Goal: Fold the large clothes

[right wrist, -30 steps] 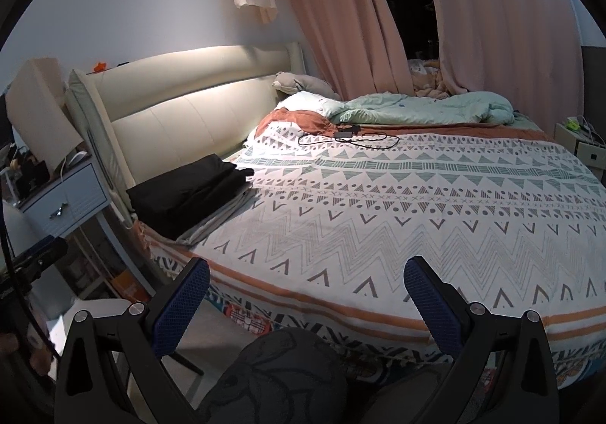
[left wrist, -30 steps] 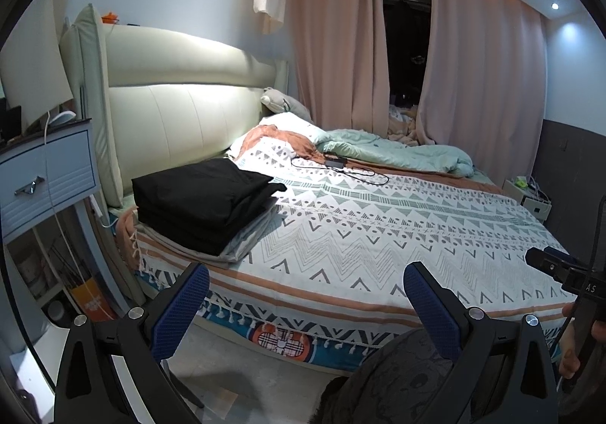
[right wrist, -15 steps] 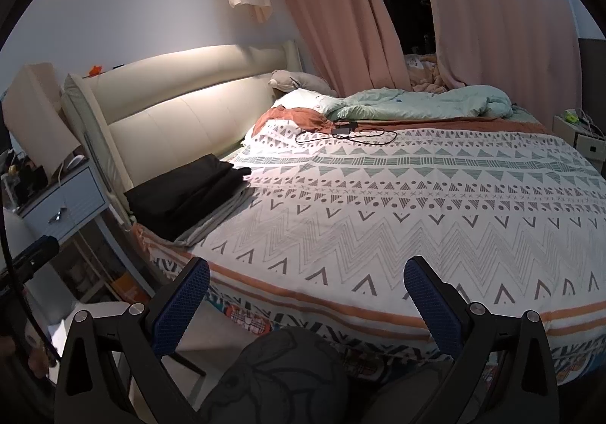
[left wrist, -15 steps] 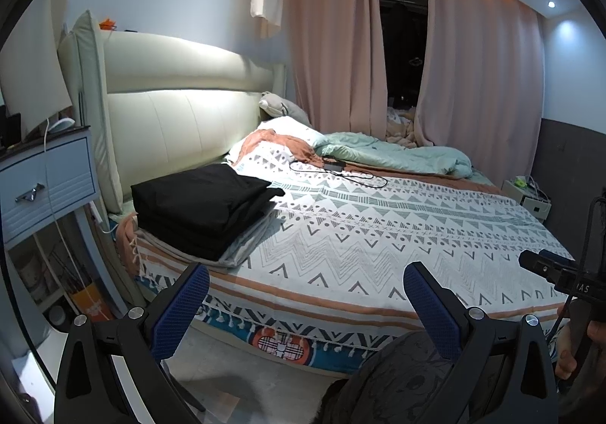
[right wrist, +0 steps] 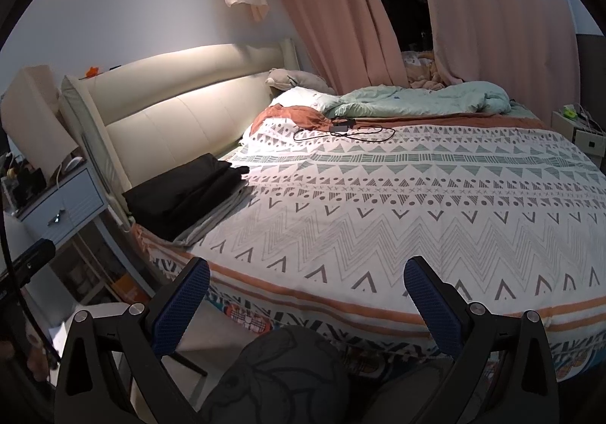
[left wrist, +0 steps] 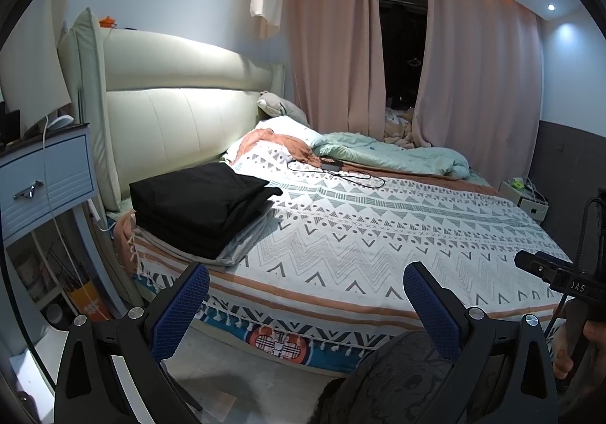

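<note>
The folded black clothes [left wrist: 197,204] lie stacked on a folded grey garment [left wrist: 242,246] at the bed's near corner by the headboard [left wrist: 178,125], at about ten o'clock from the left gripper [left wrist: 306,304]. In the right wrist view the same pile [right wrist: 181,193] sits at about ten o'clock from the right gripper [right wrist: 306,304]. Both grippers are spread wide with nothing between their blue pads [left wrist: 181,310], held off the bed's edge above a dark rounded patterned thing [right wrist: 280,374], possibly a knee. The patterned bedspread [left wrist: 378,234] is bare in the middle; a black cable [left wrist: 341,174] and a green quilt [left wrist: 397,159] lie at twelve o'clock, a nightstand [left wrist: 41,174] at nine.
</note>
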`<action>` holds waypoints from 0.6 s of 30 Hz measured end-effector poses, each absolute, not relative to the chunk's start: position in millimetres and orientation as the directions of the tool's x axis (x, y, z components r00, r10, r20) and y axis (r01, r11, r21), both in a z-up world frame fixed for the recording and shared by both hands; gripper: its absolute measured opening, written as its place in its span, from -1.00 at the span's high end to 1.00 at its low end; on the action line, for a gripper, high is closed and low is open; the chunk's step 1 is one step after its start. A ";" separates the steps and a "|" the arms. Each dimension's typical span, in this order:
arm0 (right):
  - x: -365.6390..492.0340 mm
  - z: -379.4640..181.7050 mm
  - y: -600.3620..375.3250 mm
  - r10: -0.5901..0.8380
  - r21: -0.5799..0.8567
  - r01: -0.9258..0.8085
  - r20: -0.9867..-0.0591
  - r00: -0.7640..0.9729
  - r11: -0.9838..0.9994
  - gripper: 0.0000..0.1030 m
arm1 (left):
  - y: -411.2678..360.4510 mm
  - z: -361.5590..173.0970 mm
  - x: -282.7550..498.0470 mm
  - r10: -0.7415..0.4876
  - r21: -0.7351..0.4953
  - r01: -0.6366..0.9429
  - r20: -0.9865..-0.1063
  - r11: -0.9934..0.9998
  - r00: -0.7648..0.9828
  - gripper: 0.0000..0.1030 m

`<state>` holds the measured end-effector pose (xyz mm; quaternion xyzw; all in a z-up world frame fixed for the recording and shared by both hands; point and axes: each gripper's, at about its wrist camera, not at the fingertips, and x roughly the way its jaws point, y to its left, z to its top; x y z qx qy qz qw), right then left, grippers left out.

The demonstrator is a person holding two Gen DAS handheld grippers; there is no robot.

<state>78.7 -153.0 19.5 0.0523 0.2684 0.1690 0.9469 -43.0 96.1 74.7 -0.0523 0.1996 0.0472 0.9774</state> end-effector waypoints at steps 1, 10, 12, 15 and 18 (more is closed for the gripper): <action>78.8 19.5 -153.1 0.349 0.190 -0.293 -0.490 0.799 0.937 -0.99 | 96.4 74.7 -43.4 0.071 -0.085 -0.113 -0.394 0.990 0.916 -0.99; 77.7 19.7 -152.4 0.349 0.188 -0.294 -0.489 0.799 0.937 -0.99 | 95.7 73.6 -46.9 0.071 -0.085 -0.113 -0.392 0.990 0.917 -0.99; 77.8 19.6 -152.3 0.348 0.187 -0.294 -0.489 0.800 0.937 -0.99 | 95.6 73.4 -47.3 0.071 -0.084 -0.113 -0.392 0.990 0.917 -0.99; 77.9 19.4 -152.1 0.347 0.187 -0.293 -0.490 0.799 0.938 -0.99 | 95.8 73.3 -47.4 0.074 -0.084 -0.115 -0.391 0.990 0.917 -0.99; 77.5 19.6 -151.8 0.348 0.189 -0.292 -0.491 0.799 0.938 -0.99 | 95.1 73.6 -49.0 0.075 -0.084 -0.116 -0.388 0.990 0.918 -0.99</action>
